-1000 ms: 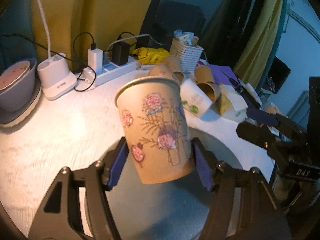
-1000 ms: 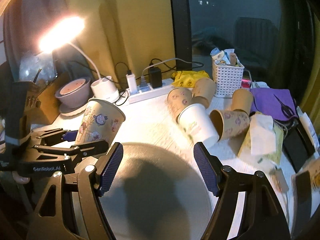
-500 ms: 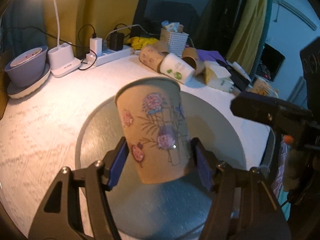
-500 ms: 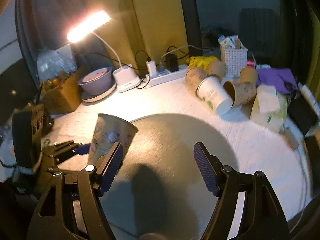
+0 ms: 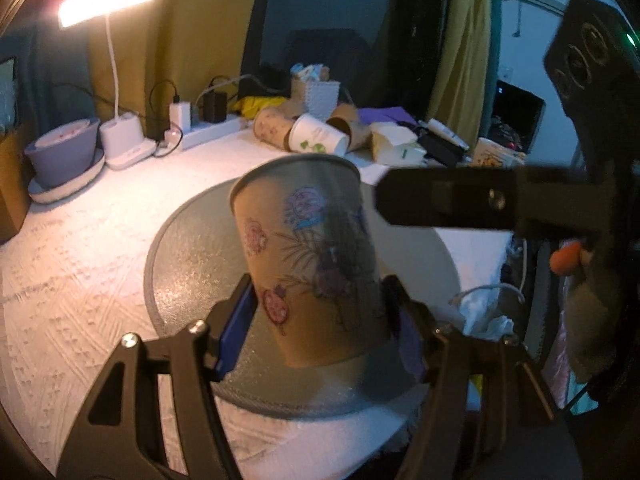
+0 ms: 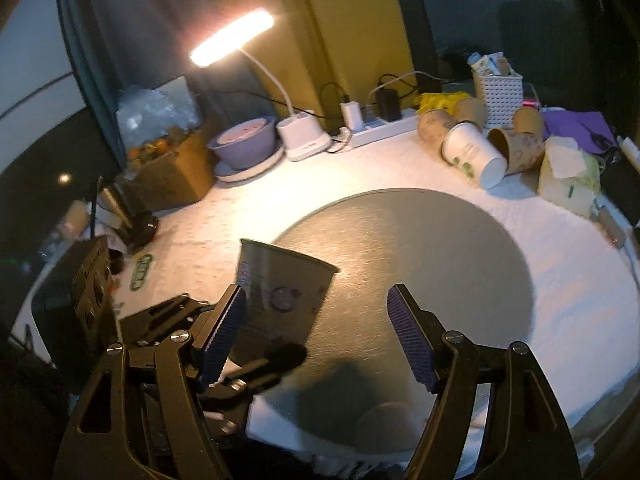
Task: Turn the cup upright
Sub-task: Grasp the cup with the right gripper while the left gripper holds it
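Note:
My left gripper (image 5: 320, 324) is shut on a brown paper cup with flower prints (image 5: 312, 260), gripped near its base with the mouth up. The cup hangs over the near part of a round grey mat (image 5: 188, 264). In the right wrist view the same cup (image 6: 280, 292) and the left gripper (image 6: 224, 356) sit at the lower left, above the mat's (image 6: 420, 248) near-left edge. My right gripper (image 6: 316, 336) is open and empty above the mat's near edge. It also shows as a dark bar in the left wrist view (image 5: 460, 204).
Several paper cups (image 6: 476, 148) lie on their sides at the back right, beside a white basket (image 6: 498, 96) and a tissue pack (image 6: 568, 168). A lit desk lamp (image 6: 300, 136), power strip (image 6: 372, 128) and purple bowl (image 6: 244, 144) stand at the back. A cardboard box (image 6: 168, 176) is left.
Both grippers have pulled back and up from the table's far side. The left one carried the cup with it to the mat's near edge. The right gripper stayed open.

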A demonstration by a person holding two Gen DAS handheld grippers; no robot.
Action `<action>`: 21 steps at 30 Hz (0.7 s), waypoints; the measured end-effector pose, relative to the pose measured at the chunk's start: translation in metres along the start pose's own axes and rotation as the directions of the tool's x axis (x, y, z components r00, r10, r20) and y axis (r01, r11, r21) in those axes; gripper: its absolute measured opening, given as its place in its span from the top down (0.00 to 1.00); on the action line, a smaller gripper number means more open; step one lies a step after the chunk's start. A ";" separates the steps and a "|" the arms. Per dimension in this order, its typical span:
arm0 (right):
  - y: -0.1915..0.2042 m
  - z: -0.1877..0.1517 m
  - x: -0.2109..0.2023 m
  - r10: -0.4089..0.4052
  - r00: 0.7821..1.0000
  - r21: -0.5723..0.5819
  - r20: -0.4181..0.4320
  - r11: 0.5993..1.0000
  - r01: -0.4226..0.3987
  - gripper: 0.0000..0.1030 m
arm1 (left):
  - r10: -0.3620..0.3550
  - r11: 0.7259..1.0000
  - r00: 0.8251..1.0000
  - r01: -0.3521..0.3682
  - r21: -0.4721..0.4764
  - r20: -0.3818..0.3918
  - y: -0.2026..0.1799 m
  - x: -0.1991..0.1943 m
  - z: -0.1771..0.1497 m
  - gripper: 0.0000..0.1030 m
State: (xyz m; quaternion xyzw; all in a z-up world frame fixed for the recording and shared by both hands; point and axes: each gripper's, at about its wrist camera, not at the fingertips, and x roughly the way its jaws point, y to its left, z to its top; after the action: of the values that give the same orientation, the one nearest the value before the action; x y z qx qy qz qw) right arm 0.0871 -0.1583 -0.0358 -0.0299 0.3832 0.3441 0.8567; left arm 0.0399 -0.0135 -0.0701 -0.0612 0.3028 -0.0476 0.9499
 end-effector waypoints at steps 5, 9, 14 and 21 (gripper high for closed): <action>0.009 -0.001 -0.009 0.052 0.999 0.015 0.009 0.999 -0.052 0.26 | -0.045 0.998 0.997 0.042 0.050 0.062 -0.009 -0.018 -0.001 0.37; 0.015 0.001 -0.016 0.079 0.997 0.024 0.009 0.997 -0.079 0.26 | -0.057 0.993 0.991 0.043 0.112 0.123 -0.022 -0.032 -0.002 0.37; 0.015 0.003 -0.024 0.127 0.992 0.040 0.016 0.991 -0.128 0.26 | -0.081 0.988 0.981 0.056 0.144 0.175 -0.030 -0.045 -0.002 0.37; 0.008 0.006 -0.025 0.161 0.987 0.084 0.018 0.983 -0.162 0.26 | -0.111 0.983 0.974 0.078 0.169 0.195 -0.034 -0.052 -0.001 0.37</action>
State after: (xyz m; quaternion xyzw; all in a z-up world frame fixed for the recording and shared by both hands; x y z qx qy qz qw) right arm 0.0740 -0.1644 -0.0126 0.0395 0.3938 0.3959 0.8287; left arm -0.0050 -0.0402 -0.0363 -0.0035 0.1957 -0.1105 0.9744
